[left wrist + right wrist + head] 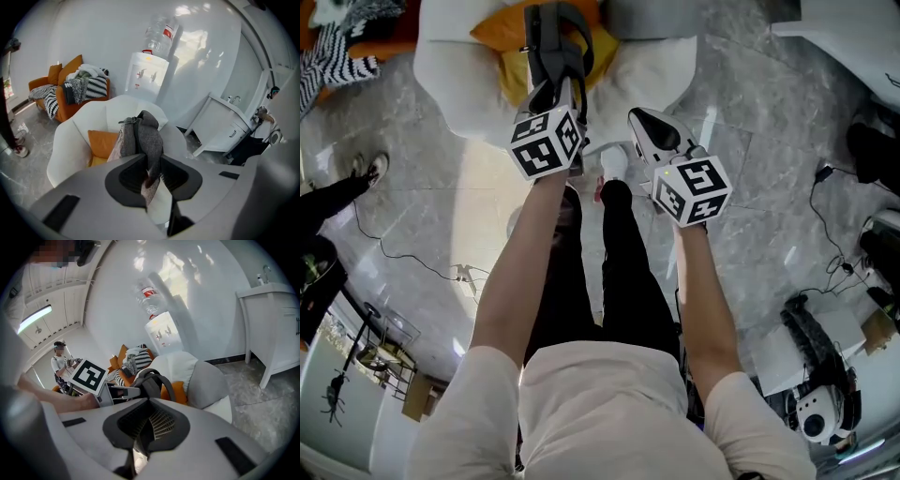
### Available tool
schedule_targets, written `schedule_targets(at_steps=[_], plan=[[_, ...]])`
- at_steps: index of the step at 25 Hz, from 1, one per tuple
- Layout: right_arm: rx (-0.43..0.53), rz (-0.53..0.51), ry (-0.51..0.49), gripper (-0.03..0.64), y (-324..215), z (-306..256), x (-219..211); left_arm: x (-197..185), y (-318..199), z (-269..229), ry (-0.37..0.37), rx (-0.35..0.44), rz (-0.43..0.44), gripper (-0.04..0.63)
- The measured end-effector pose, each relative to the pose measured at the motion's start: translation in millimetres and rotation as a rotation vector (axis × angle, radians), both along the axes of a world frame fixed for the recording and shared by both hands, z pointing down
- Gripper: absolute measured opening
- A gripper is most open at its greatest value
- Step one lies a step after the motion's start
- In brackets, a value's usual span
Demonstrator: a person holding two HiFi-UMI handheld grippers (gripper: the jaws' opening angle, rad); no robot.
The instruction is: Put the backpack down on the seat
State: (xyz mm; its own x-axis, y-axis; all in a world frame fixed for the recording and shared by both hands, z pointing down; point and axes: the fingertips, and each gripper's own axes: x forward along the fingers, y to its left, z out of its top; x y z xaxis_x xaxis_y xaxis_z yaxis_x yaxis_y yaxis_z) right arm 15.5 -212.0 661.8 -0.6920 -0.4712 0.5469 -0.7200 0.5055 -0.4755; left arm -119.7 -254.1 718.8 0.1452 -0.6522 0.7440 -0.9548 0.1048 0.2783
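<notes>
A person stands at a white armchair with the left tongs clamped on grey fabric of the backpack; the left gripper view shows that cloth pinched between the jaws and running on below them. The backpack is held upright over the seat, just in front of an orange cushion that fills the chair's back; whether its base touches the seat cannot be told. The right tongs hang just beside it, clear of the bag, with their ribbed pads slightly apart and nothing between them; their view shows a looped strap of the backpack next to the left tongs' marker cube.

The wearer's white shoe is near the chair's front edge on a grey marble floor; a thin cable trails across the floor to the left, near a bystander's shoe. Behind the armchair stands a white water dispenser topped by a clear bottle; to its left is an orange sofa heaped with striped blankets; to its right is a white cabinet with a tap. Another person is seen in the distance in the right gripper view.
</notes>
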Motion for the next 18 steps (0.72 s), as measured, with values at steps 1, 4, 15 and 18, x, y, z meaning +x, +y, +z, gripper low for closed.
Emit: schedule_targets(at_steps=[1,4,15,18], plan=[[-0.001,0.005,0.000,0.025,0.5,1.7,3.4,5.1,-2.6,1.6,0.007,0.001,0.007,0.092],[-0.001,0.016,-0.001,0.025,0.2,5.4,10.5,16.2,-12.0,4.0,0.023,0.009,0.026,0.092],[-0.013,0.077,-0.004,0.025,-2.6,14.2,31.7,57.1,-34.6,11.8,0.065,0.034,0.129,0.092],[-0.011,0.094,-0.004,0.025,-4.3,16.3,37.8,71.6,-40.5,15.5,0.073,0.040,0.165,0.092]])
